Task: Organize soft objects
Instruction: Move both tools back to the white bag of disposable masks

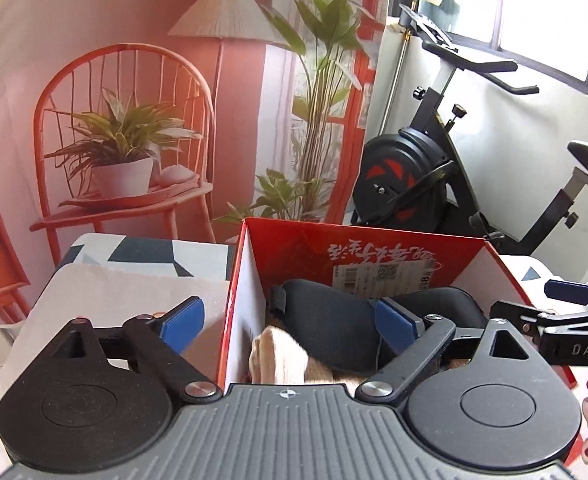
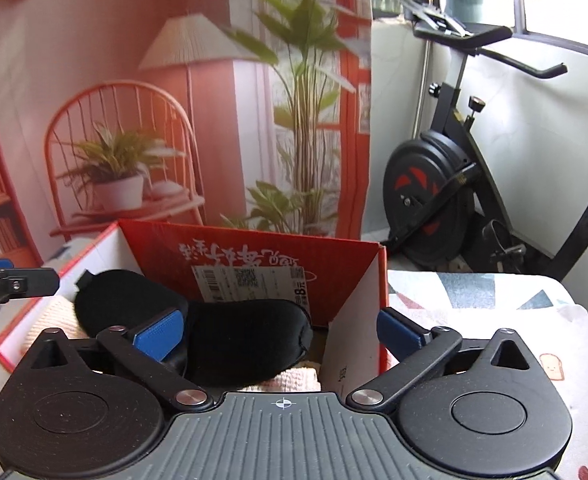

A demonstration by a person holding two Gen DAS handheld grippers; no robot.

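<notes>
An open red cardboard box (image 1: 358, 252) (image 2: 254, 252) stands on the table. Inside lies a black sleep mask (image 1: 326, 328) (image 2: 238, 340) on top of cream knitted fabric (image 1: 278, 356) (image 2: 298, 378). My left gripper (image 1: 290, 320) is open and empty, its jaws astride the box's left wall. My right gripper (image 2: 280, 330) is open and empty, its jaws astride the box's right wall. The right gripper also shows at the right edge of the left wrist view (image 1: 566, 300), and the left one at the left edge of the right wrist view (image 2: 10, 280).
The table wears a cloth with a geometric pattern (image 1: 142, 252) (image 2: 474, 296). A printed backdrop of a chair, lamp and plants (image 1: 134, 120) hangs behind. An exercise bike (image 1: 434, 168) (image 2: 454, 192) stands at the right by a window.
</notes>
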